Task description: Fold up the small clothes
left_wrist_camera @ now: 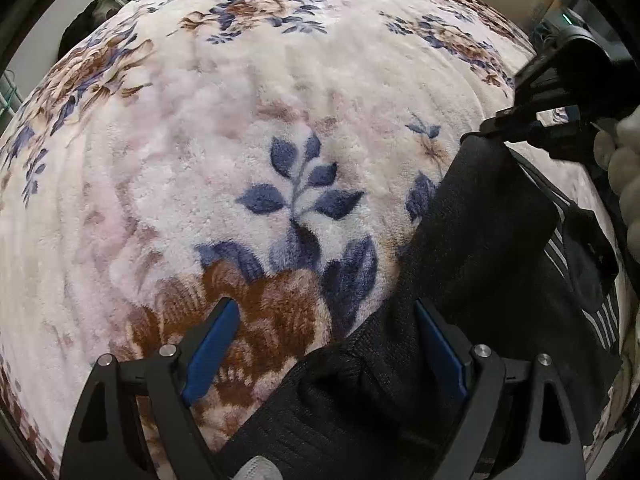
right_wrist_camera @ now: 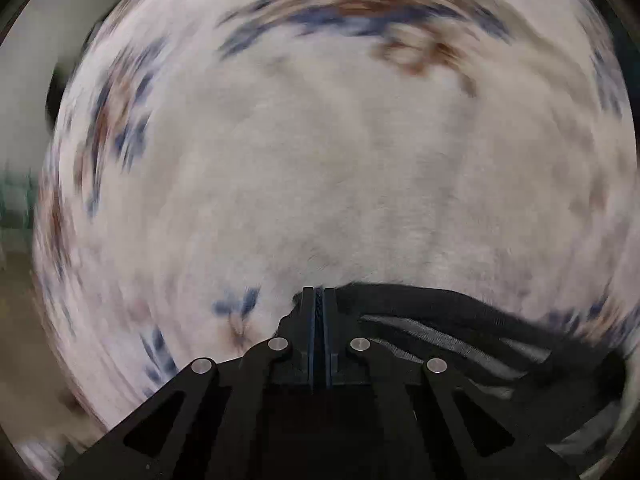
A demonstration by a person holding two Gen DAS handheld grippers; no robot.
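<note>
A black knit garment [left_wrist_camera: 472, 248] with a grey striped part lies on the floral blanket [left_wrist_camera: 240, 128] at the right of the left wrist view. My left gripper [left_wrist_camera: 324, 312] is open, its blue pads apart, low over the garment's near end. My right gripper [left_wrist_camera: 494, 124] is shut on the garment's far edge and lifts it. In the right wrist view the right gripper [right_wrist_camera: 319, 304] is shut on the black fabric [right_wrist_camera: 460, 320], which trails to the right. That view is motion-blurred.
The plush white blanket with blue and brown flowers [right_wrist_camera: 320, 160] covers the whole surface. Dark objects [left_wrist_camera: 92, 16] and a wall lie past its far left edge. A gloved hand [left_wrist_camera: 620, 168] holds the right gripper.
</note>
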